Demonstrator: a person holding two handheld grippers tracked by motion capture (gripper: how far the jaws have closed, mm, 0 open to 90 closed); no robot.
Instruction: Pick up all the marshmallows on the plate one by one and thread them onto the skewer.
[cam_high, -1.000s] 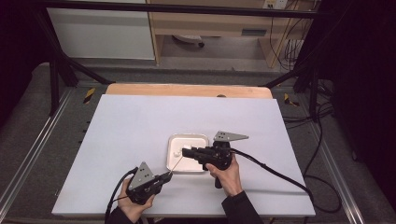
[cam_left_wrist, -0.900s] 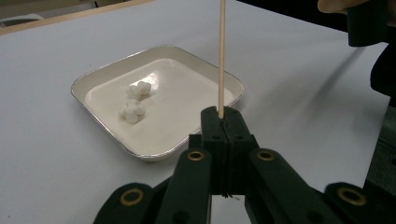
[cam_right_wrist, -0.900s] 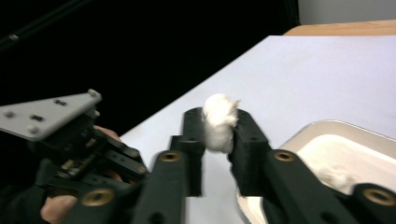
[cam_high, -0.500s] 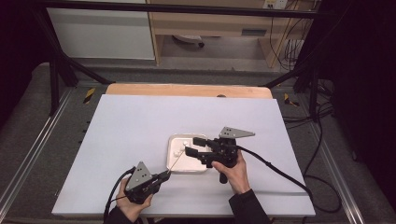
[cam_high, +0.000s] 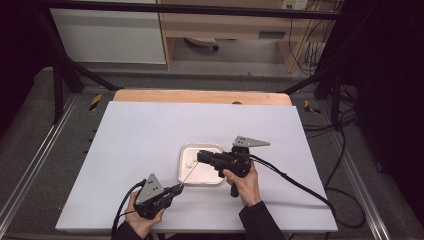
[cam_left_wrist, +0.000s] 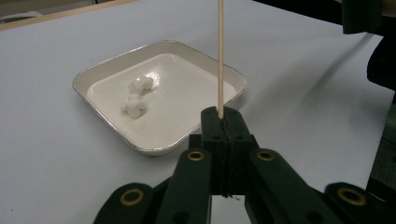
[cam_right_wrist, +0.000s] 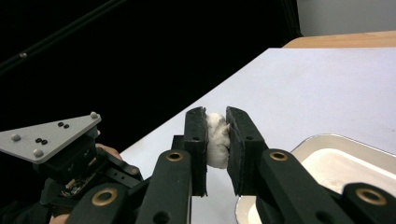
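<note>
My left gripper (cam_high: 178, 187) (cam_left_wrist: 224, 116) sits low at the table's near edge, shut on a thin wooden skewer (cam_high: 188, 173) (cam_left_wrist: 220, 56) that slants up over the white tray (cam_high: 200, 145) (cam_left_wrist: 80, 83). Two small marshmallows (cam_left_wrist: 140, 84) (cam_left_wrist: 134, 105) lie in the tray's far-left part. My right gripper (cam_high: 199, 156) (cam_right_wrist: 216, 114) hovers over the tray, pointing left toward the skewer's tip. Its jaws have just been closing, and they are shut on a white marshmallow (cam_right_wrist: 217, 142), which bulges between the pads.
The tray stands on a pale table top (cam_high: 150, 135) with a wooden strip (cam_high: 200, 96) along the far edge. Black cables (cam_high: 295, 182) trail from both grippers toward the near and right sides. The left gripper's grey plate (cam_right_wrist: 46, 135) is in the right gripper view.
Half a second ago the right gripper's jaws stood spread over the tray; now they are closed on the marshmallow. The left hand and skewer have kept still.
</note>
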